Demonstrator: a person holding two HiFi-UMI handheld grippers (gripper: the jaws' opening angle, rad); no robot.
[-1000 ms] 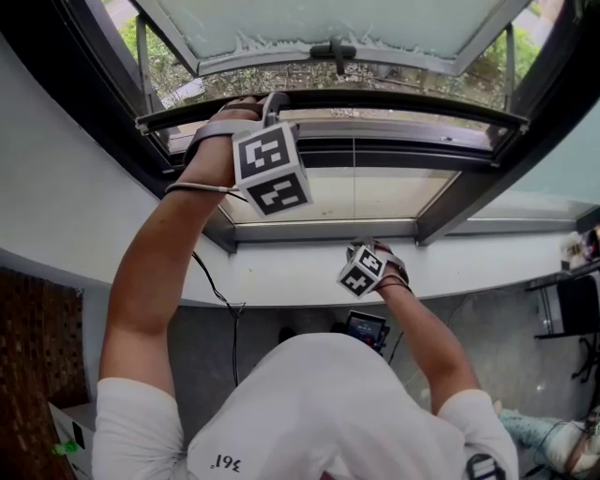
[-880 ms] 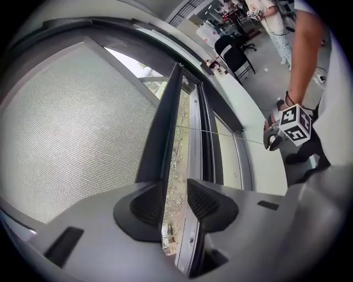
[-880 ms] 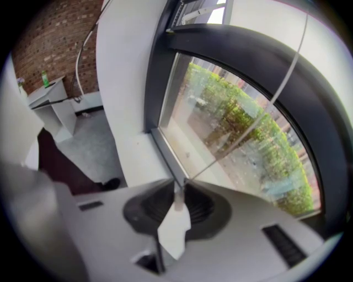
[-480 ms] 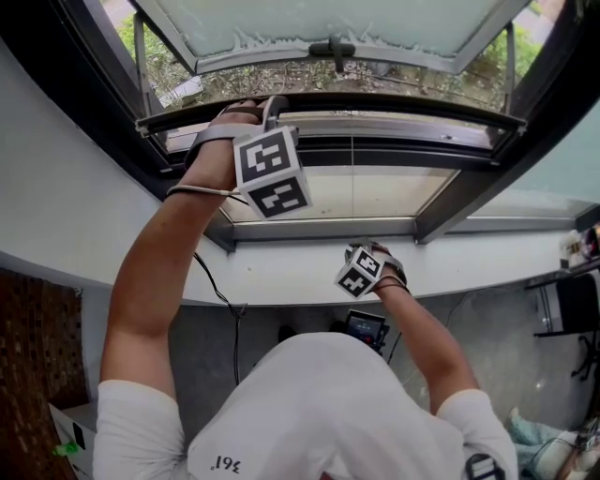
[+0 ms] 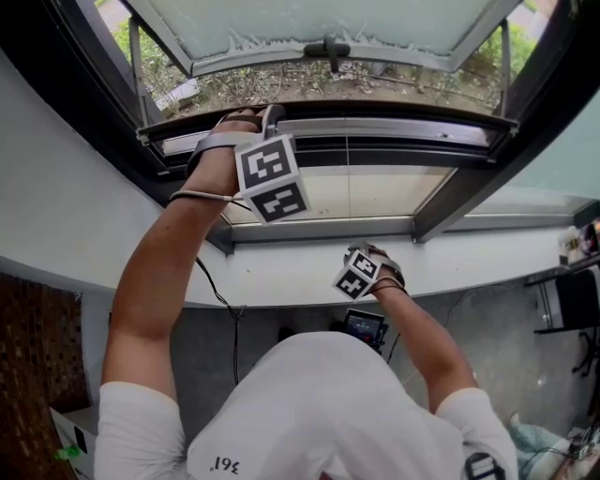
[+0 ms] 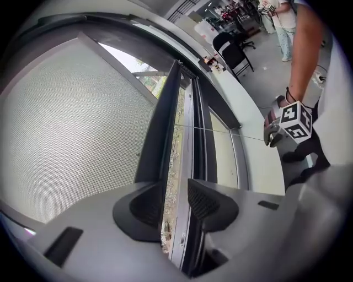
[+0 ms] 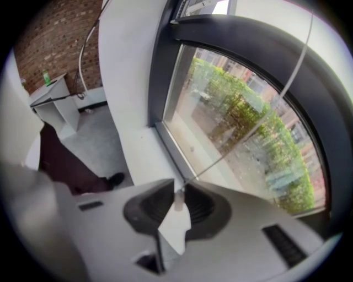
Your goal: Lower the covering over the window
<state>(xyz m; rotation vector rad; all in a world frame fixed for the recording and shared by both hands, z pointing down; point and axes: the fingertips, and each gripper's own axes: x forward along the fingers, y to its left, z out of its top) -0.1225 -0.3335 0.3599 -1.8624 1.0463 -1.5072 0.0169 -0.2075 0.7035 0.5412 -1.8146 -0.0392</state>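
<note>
Left gripper [image 6: 175, 194]: up at the window frame, left of its middle. The jaws are apart and straddle a grey rail [image 6: 185, 220], and no pad clearly presses on it.
Right gripper [image 7: 177, 187]: low, just above the sill [image 5: 281, 274] near its middle. The jaws are closed on the small white end piece [image 7: 178, 201] of the cord.
Cord [image 7: 242, 135]: taut, running from the right gripper up across the fixed lower pane [image 5: 375, 192] to the middle of the dark bar.
Covering: its dark bar [image 6: 165, 121] spans the frame from left edge to right edge, above the lower pane. The sheet itself cannot be made out.
Open sash [image 5: 328, 23]: swung outward above the bar, with its handle [image 5: 328, 47] at the middle of its lower edge.
</note>
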